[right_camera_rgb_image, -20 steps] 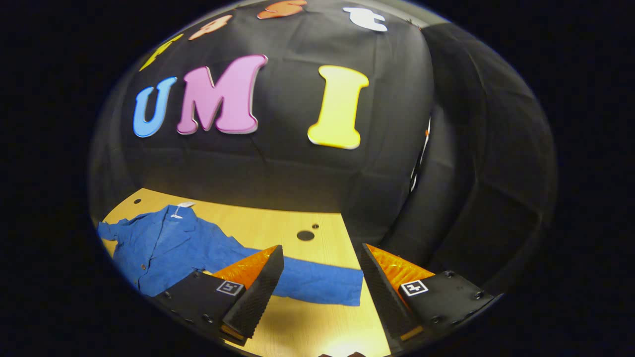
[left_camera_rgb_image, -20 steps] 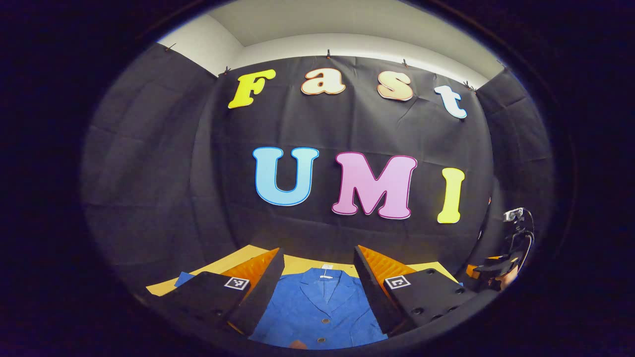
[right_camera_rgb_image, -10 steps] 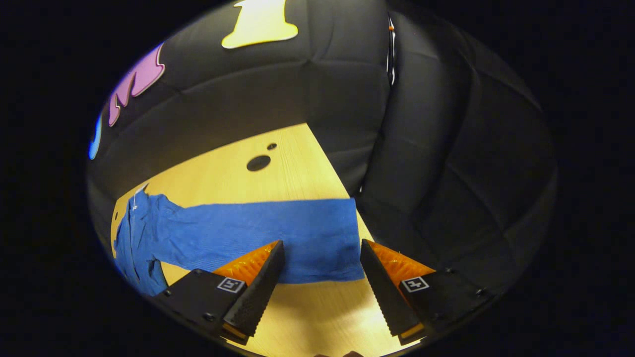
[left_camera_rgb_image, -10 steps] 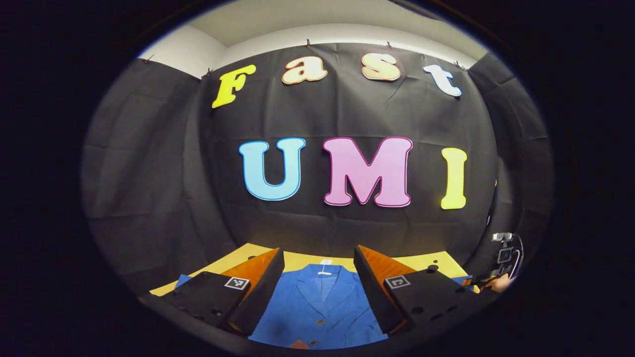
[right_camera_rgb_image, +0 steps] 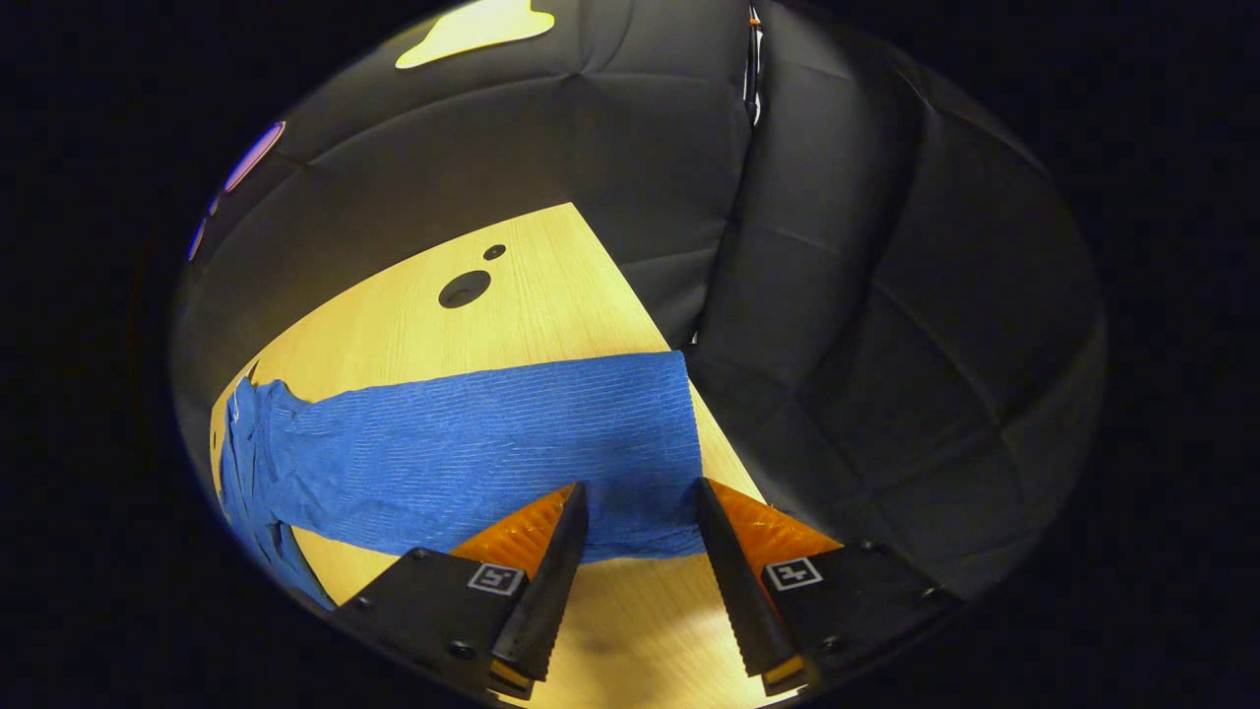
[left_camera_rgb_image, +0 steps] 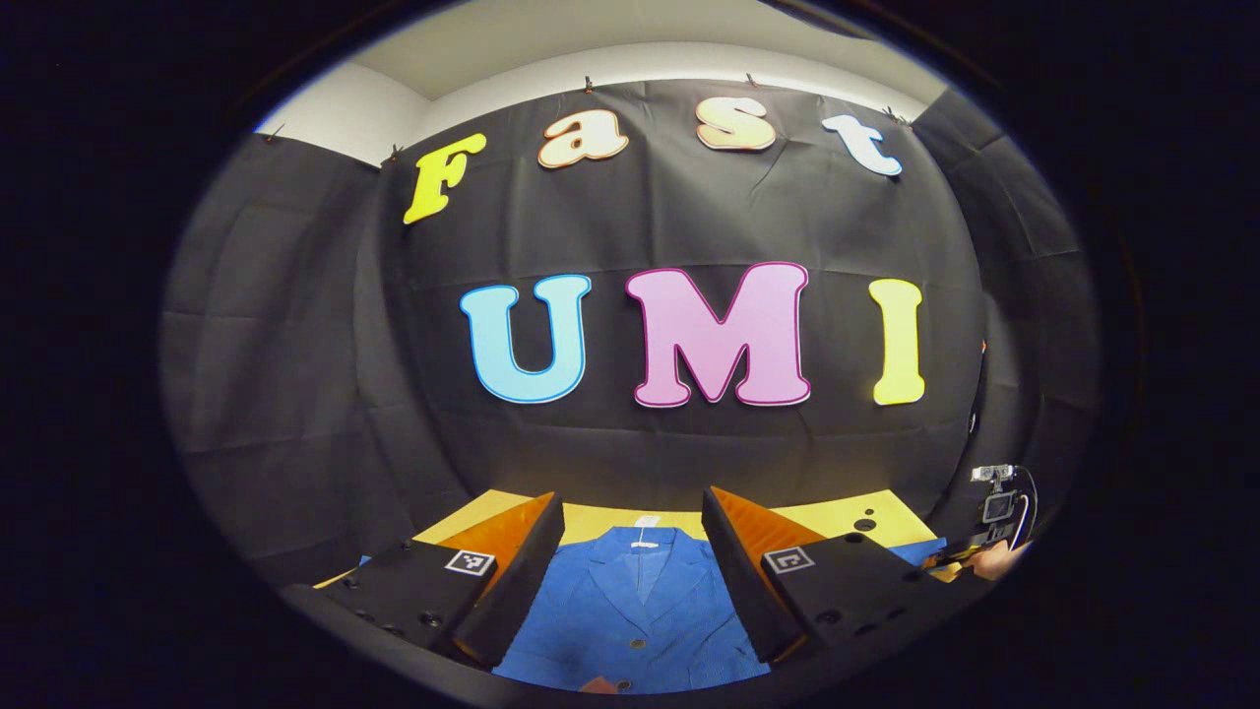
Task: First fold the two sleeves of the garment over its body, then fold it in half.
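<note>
A blue shirt point(left_camera_rgb_image: 630, 611) lies flat on the wooden table point(right_camera_rgb_image: 532, 305), collar toward the back wall. My left gripper point(left_camera_rgb_image: 630, 561) hangs over the shirt's chest, fingers spread, holding nothing. My right gripper point(right_camera_rgb_image: 635, 571) is at the shirt's sleeve point(right_camera_rgb_image: 472, 453), fingers parted either side of the cuff's near edge, not clamped.

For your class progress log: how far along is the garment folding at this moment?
Done: nothing; the blue garment lies flat and buttoned, its sleeve stretched out on the table. In hand: the right gripper, open, straddles the cuff. Left: both sleeve folds, then the halving. The left gripper hovers open.
</note>
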